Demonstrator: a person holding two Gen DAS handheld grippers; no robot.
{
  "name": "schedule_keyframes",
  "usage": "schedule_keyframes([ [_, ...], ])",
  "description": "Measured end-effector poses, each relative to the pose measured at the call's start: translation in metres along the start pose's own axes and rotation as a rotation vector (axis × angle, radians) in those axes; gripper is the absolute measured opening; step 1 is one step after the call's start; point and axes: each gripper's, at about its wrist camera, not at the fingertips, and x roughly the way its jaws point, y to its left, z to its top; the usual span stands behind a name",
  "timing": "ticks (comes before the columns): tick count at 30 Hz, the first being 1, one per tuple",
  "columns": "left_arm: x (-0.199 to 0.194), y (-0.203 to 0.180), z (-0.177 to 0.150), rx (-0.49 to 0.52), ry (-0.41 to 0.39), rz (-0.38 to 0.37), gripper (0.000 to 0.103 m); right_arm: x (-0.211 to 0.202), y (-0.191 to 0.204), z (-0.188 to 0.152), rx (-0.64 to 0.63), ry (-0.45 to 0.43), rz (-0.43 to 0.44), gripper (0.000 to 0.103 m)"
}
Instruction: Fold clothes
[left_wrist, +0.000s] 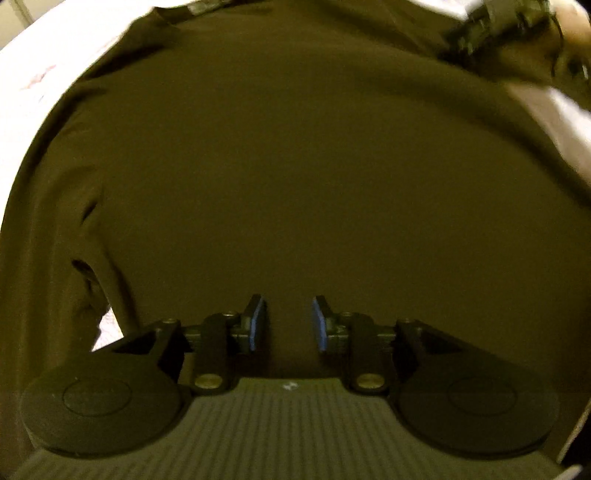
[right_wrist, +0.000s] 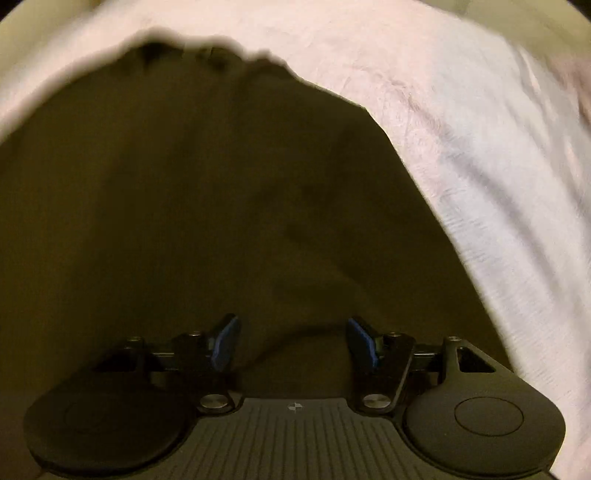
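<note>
Dark olive-brown garment (left_wrist: 295, 155) lies spread nearly flat over a pale pinkish-white sheet (left_wrist: 33, 66), filling most of both wrist views. In the left wrist view the left gripper (left_wrist: 289, 323) hovers over the middle of the cloth with its blue-padded fingers (left_wrist: 256, 323) parted by a moderate gap and nothing between them; a few creases run down the fabric at the left, and a small patch of sheet shows through near the left finger mount. At the upper right of that view the right gripper (left_wrist: 491, 26) appears, blurred, above the garment's far edge. In the right wrist view the right gripper (right_wrist: 291, 343) has its fingers (right_wrist: 364, 343) spread wide and empty over the garment (right_wrist: 203, 203), whose wavy edge meets the sheet (right_wrist: 480, 155) above and to the right
</note>
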Motion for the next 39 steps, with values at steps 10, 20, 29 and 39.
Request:
schedule_keyframes([
  [10, -0.049, 0.011, -0.069, -0.203, 0.047, 0.018, 0.028, -0.083, 0.006, -0.053, 0.34, -0.134, 0.079, 0.063],
  [20, -0.071, -0.043, -0.153, -0.259, 0.142, -0.018, 0.03, -0.153, 0.072, -0.205, 0.489, 0.078, 0.202, 0.042],
  [29, -0.102, -0.09, -0.185, -0.137, 0.058, -0.016, 0.031, -0.205, 0.115, -0.262, 0.529, 0.083, 0.161, 0.041],
  [39, -0.102, -0.158, -0.235, 0.3, 0.012, 0.021, 0.038, -0.222, 0.166, -0.276, 0.424, 0.088, 0.066, 0.041],
])
